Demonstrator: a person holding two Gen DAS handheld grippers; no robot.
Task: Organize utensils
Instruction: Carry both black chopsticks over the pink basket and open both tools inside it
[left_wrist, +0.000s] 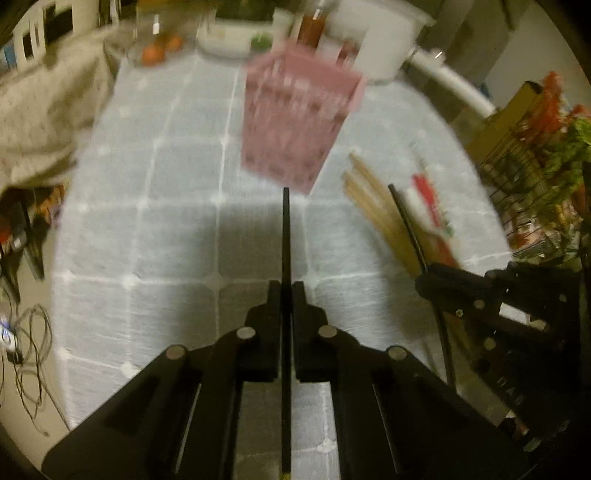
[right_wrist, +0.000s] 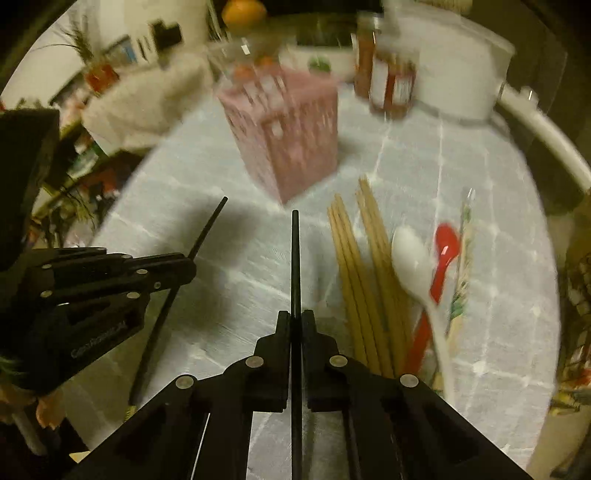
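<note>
The table spreads under both claws. The pink holder stands ahead of them, slightly right of the left claw and slightly left of the right claw. Each claw is clamped on one black chopstick, tip forward. Best to lift each tip above the holder's rim, tilt it upright, then release. Wooden chopsticks and spoons lie right of the right claw.
</note>
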